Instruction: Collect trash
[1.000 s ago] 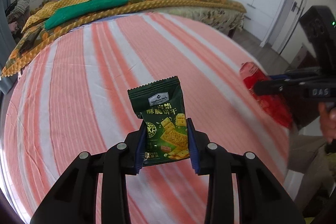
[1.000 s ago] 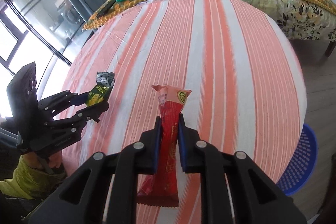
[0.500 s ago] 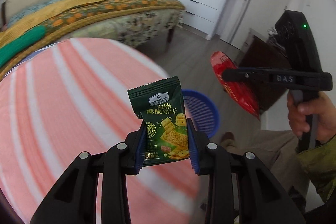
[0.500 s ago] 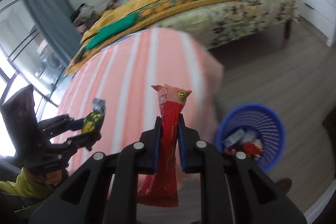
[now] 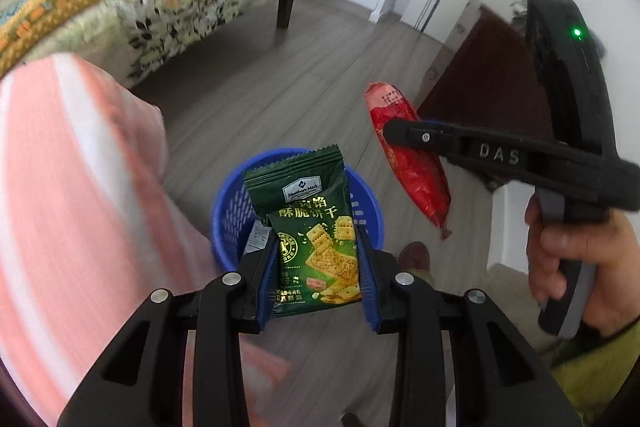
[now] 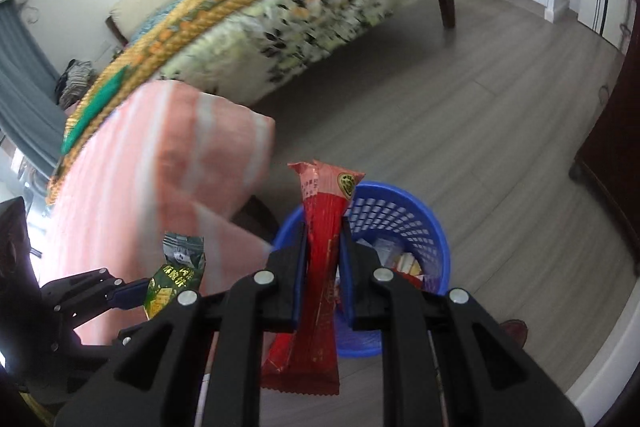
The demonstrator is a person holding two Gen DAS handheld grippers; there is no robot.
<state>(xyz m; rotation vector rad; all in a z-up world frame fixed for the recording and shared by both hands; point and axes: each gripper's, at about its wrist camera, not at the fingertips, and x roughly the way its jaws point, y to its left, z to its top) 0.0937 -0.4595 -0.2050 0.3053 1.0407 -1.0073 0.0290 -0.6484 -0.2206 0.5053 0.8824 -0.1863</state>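
Left wrist: my left gripper (image 5: 318, 275) pinches a glossy green cracker packet (image 5: 312, 227), upright, over the blue mesh basket (image 5: 228, 211).

Right wrist: my right gripper (image 6: 323, 267) clamps a long crinkly red wrapper (image 6: 316, 267), lengthwise upright, beside that basket (image 6: 400, 219).

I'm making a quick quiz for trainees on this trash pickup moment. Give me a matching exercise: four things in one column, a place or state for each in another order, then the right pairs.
Things
1. green cracker packet
2. red wrapper
3. blue basket
4. striped cloth

Places or states
A. on the floor, wrappers inside
B. clamped in the left gripper
C. draped beside the basket
D. clamped in the right gripper

Pairs: 1-B, 2-D, 3-A, 4-C
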